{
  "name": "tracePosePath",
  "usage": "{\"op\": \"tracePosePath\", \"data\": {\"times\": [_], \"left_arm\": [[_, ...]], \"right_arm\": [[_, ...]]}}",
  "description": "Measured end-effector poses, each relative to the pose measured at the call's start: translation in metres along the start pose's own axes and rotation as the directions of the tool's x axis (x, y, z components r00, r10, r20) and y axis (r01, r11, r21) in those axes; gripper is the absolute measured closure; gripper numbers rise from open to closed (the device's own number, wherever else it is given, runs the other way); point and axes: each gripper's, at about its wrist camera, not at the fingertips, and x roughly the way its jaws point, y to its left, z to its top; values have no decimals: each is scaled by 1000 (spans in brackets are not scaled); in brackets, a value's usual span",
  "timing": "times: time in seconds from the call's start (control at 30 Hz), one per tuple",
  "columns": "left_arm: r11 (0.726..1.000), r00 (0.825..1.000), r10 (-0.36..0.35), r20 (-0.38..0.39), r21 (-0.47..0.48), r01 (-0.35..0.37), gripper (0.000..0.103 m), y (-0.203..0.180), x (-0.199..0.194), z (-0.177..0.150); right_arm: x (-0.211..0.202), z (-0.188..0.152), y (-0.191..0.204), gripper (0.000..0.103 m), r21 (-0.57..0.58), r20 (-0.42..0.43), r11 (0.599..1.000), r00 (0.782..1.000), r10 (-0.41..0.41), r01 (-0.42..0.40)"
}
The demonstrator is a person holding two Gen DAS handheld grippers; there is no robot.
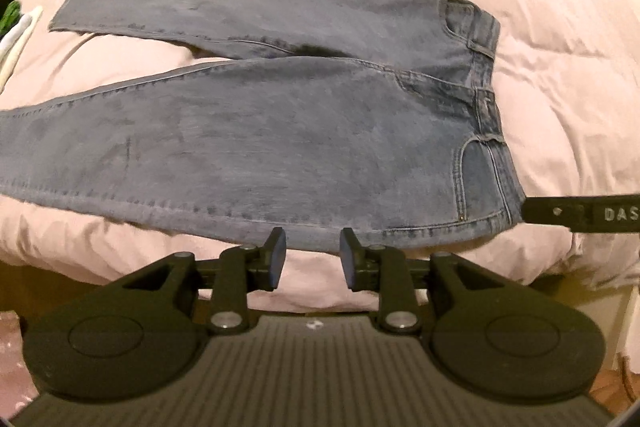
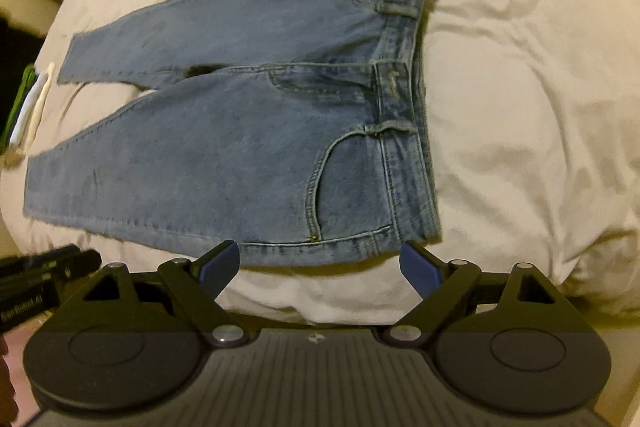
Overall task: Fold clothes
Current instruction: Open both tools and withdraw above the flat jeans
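Note:
A pair of faded blue jeans lies flat on a pale duvet, waistband to the right and both legs running left, slightly spread. In the right wrist view the same jeans show their front pocket and button. My left gripper hovers over the near edge of the lower leg, jaws a narrow gap apart with nothing between them. My right gripper stands wide open above the near waist corner, holding nothing. Its black finger pokes into the left wrist view by the waistband.
The duvet covers the whole bed and is rumpled to the right of the jeans. Folded white and green cloth lies at the far left edge. The left gripper's body shows at the lower left of the right wrist view.

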Motion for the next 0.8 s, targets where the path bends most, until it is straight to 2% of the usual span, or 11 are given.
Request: {"op": "tracePosePath", "data": {"times": [0.13,0.27,0.43,0.6,0.73,0.8], "left_arm": [[999,1000,-8,12,-41,9,79,8,-9,-4],[1000,999,19,31,-21,-19,75,27,-16,1],[1000,999,13,39,25,-14,75,72,-11,14],[988,999,-18,42,155,11,74,141,2,32],[977,998,-25,58,214,12,74,209,1,44],[969,997,-28,69,247,10,74,240,-7,44]], "right_arm": [[-8,2,-3,14,3,22,1000,1000,-6,6],[-7,2,6,14,27,37,1000,999,8,-9],[0,-5,30,14,95,72,995,997,-10,4],[12,-23,70,14,250,152,968,986,-65,25],[25,-52,116,14,399,189,916,974,-123,38],[25,-68,145,14,435,204,900,970,-135,34]]}}
